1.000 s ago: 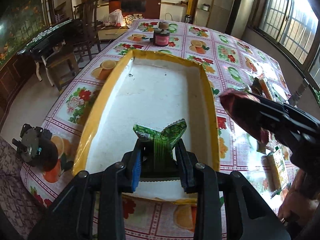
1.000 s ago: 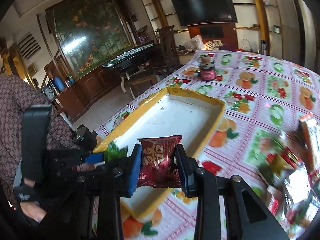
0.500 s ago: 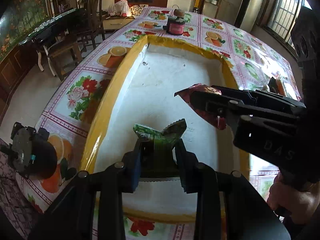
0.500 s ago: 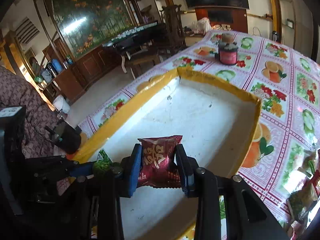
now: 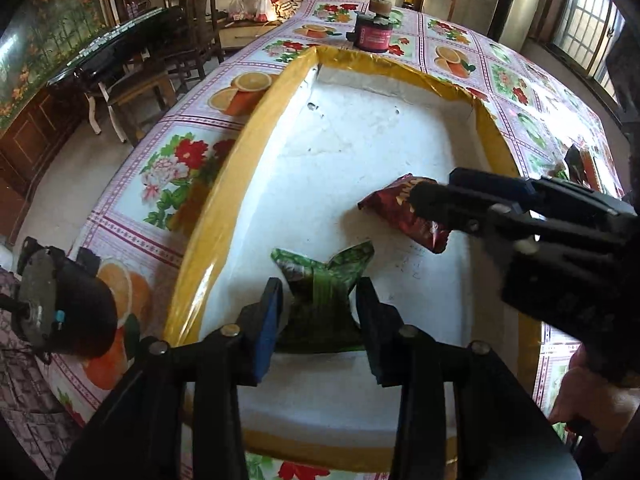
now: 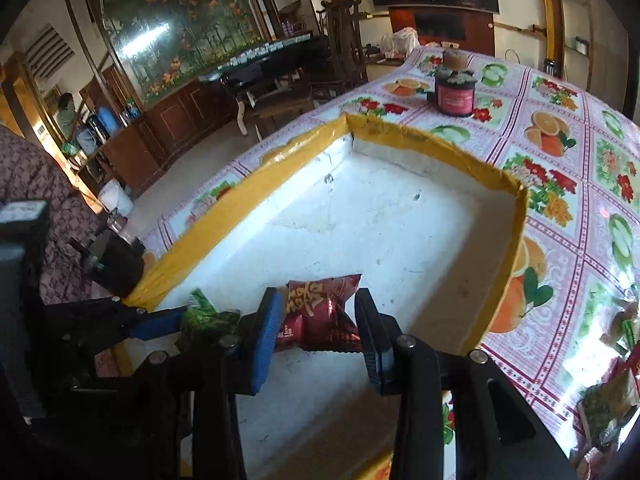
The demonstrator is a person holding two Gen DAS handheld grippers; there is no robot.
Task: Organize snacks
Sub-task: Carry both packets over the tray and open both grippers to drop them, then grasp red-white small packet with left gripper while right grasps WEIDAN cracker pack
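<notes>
A white foam tray with a yellow taped rim (image 5: 224, 200) (image 6: 240, 216) lies on the flowered tablecloth. My left gripper (image 5: 318, 304) is low over its near end, and its jaws are opening around a green snack packet (image 5: 324, 280) that rests on the tray floor with small gaps to the pads. To its right, my right gripper (image 6: 316, 312) also has its jaws opening, and a dark red snack packet (image 6: 320, 308) sags loosely between them just above the floor. Each gripper shows in the other's view: the right gripper (image 5: 432, 200) and the left gripper (image 6: 180, 320).
A dark red jar (image 5: 374, 32) (image 6: 454, 92) stands beyond the tray's far end. Several more snack packets (image 6: 608, 400) lie on the table to the right. A black round device (image 5: 60, 312) sits by the tray's near left corner. Chairs stand off the table's left side.
Both grippers came down into the tray's near end, the right one swinging in from the right. Both pairs of jaws have spread, and the packets now sit loose between them.
</notes>
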